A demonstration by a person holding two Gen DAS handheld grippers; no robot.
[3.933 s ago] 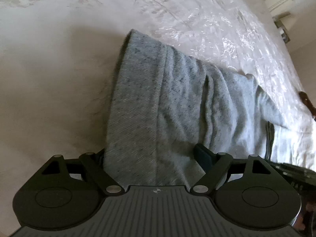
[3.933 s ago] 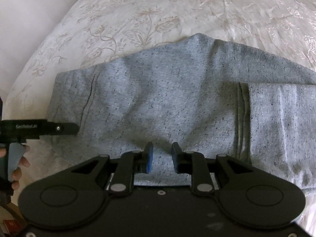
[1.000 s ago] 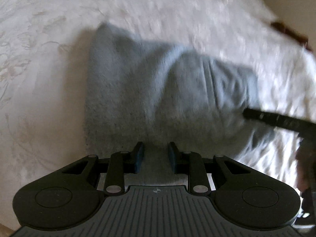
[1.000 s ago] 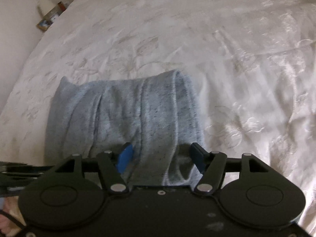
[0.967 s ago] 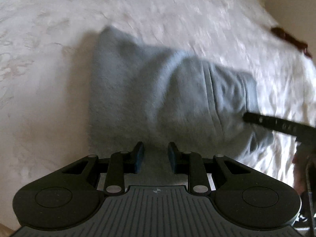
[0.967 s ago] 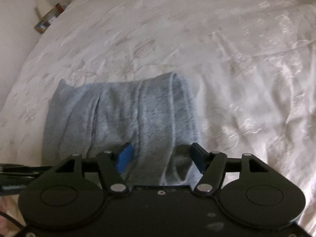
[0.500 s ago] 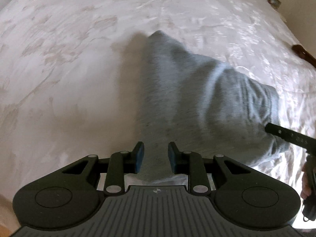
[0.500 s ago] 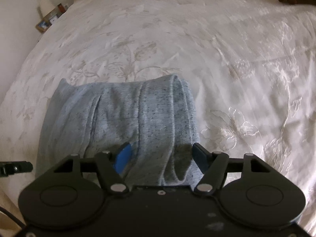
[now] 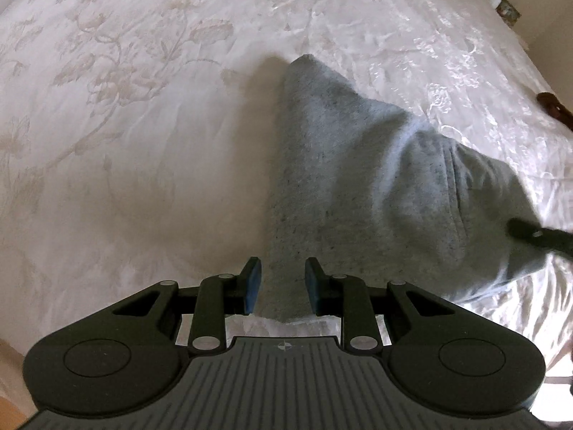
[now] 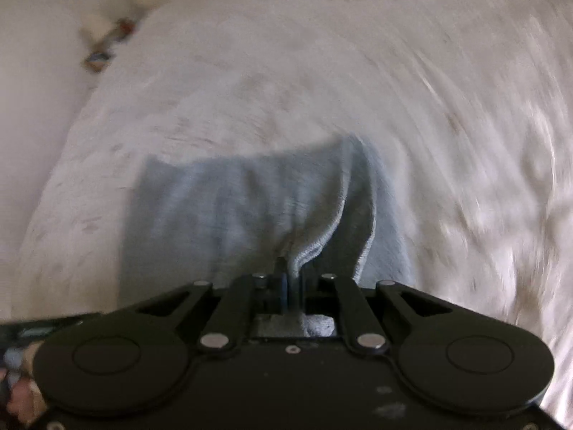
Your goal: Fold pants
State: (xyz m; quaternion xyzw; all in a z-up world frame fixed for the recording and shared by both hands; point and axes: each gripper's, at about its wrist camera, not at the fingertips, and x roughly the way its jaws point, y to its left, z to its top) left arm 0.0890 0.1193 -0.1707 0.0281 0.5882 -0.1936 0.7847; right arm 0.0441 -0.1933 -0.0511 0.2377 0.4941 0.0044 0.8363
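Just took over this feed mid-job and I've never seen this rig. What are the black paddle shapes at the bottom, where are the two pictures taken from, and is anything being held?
There is no robot arm: a person holds a two-finger gripper in each hand, and each carries a fisheye camera looking along its fingers. The black shapes are the gripper bodies.

The left wrist view shows the left gripper, jaws apart with blue pads, hovering at the near edge of folded grey sweatpants lying on a white floral bedspread. It holds nothing.

The right wrist view, motion-blurred, shows the right gripper shut on a ribbed edge of the sweatpants.

The dark bar at the right edge of the left view appears to be the right gripper.
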